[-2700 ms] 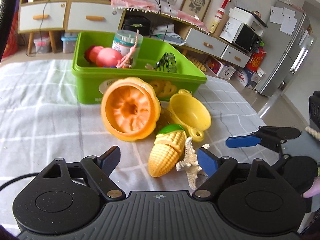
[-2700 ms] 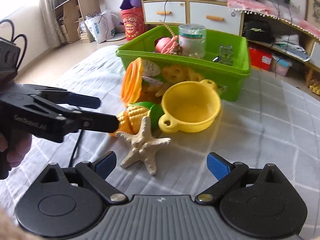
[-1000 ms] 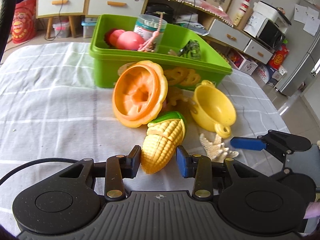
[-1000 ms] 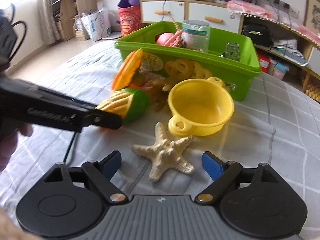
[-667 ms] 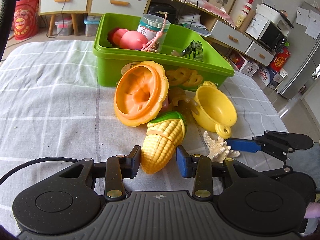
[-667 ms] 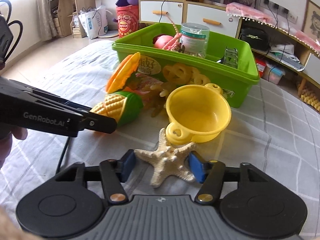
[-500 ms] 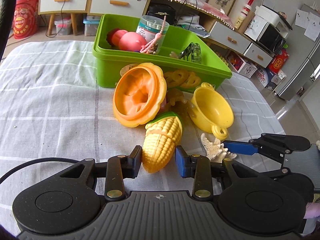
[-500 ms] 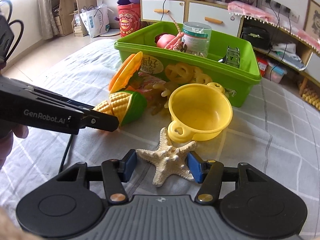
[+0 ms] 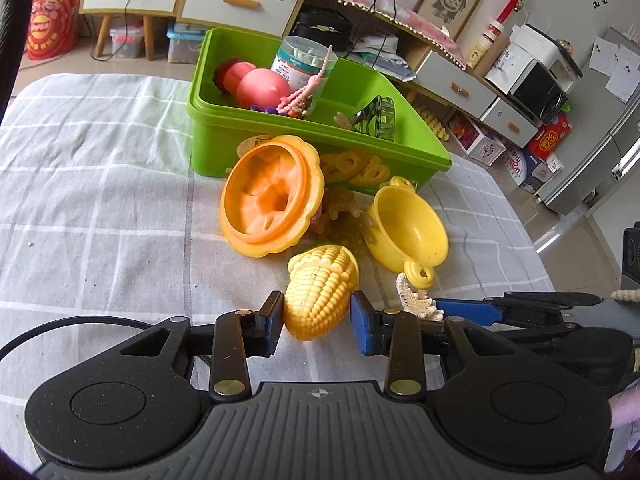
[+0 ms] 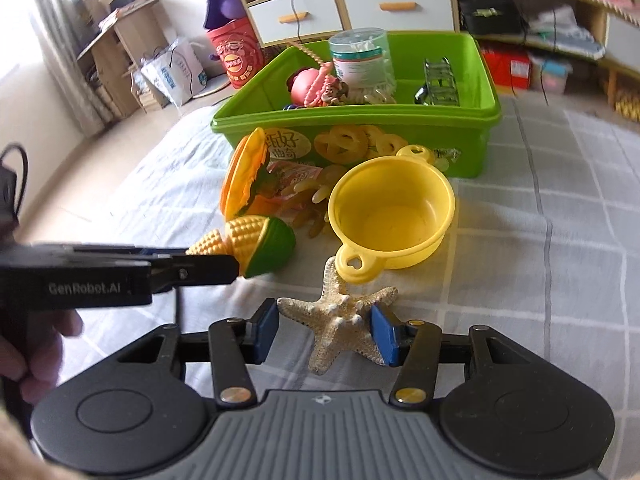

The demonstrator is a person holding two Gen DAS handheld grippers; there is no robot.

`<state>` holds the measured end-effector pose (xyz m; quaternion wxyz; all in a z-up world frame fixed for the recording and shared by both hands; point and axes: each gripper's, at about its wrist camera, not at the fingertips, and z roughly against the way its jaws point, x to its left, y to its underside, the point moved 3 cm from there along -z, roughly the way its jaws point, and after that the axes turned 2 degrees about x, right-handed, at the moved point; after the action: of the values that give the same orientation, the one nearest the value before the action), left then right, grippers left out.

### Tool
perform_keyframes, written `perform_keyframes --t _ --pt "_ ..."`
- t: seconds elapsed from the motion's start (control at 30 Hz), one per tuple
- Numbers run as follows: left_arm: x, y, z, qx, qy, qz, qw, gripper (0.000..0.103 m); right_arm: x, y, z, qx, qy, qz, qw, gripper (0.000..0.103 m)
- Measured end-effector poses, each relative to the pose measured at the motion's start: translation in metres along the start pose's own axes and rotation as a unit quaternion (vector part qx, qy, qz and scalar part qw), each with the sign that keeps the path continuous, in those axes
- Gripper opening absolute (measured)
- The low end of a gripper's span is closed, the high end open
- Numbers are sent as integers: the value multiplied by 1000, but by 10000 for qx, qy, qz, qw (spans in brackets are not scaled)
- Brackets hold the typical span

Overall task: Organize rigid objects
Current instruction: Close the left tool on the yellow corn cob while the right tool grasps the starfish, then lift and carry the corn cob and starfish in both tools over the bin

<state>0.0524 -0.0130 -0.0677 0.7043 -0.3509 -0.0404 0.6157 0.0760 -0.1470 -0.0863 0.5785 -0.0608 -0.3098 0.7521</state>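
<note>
- Checked cloth (image 9: pixel 100 184) on the worktop: carrying every loose item; the green bin (image 9: pixel 208 140) is standing at its far side.
- Orange pumpkin-shaped mould (image 9: pixel 272 204): tilting on its rim just before the bin, hollow side facing the left wrist camera.
- Left gripper (image 9: pixel 317 317): fingers pinching the toy corn cob (image 9: pixel 322 286) at its yellow tip end, one pad on each flank.
- Toy corn cob, orientation: long axis running away from the left gripper toward the mould and bin, green husk end pointing far, narrow tip pointing back toward the gripper. In the right wrist view the cob (image 10: pixel 256 242) is appearing raised off the cloth.
- Yellow toy pot (image 9: pixel 408 232): sitting right of the cob, open mouth up, one looped handle just over the starfish.
- Right gripper (image 10: pixel 326 334): jaws having just been closing, fingers now bracketing the dried starfish (image 10: pixel 340 324); the right pad is touching an arm, while left-pad contact is not clear.
- Starfish, orientation: lying flat, one arm reaching under the pot handle, another pointing back toward the gripper.
- Risk, cob: tapered ridged tip could be slipping out of the pinch during the carry.
- Risk, starfish: spiny uneven arms giving poor pad seating; lifting could be snagging the pot handle and dragging the pot, or snapping a brittle arm.
</note>
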Motion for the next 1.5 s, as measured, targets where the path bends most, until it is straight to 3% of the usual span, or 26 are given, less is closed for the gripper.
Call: perform_keyframes --t 0.13,0.5,0.67,0.93,1.23,1.5 --pt "0 -1 3 50 57 93 9999 41 -5 -2 6 110 -195 -478 9986 30" --pt "4 -6 16 46 470 623 9969 41 -16 -15 33 -162 -812 -1485 9854 30" --pt "5 -15 28 -117 768 936 9926 41 -25 -24 42 -335 -937 -1820 9783 30" --pt "18 -44 34 -442 821 1349 9865 41 -41 -48 41 -474 -1064 -2276 9668 30" --pt "27 -92 29 -854 576 1390 9849 41 -49 -95 42 -702 -916 -2203 9686 30" --pt "30 -124 11 -1070 -154 1344 9850 41 -57 -134 22 -813 -679 -2148 9709 30"
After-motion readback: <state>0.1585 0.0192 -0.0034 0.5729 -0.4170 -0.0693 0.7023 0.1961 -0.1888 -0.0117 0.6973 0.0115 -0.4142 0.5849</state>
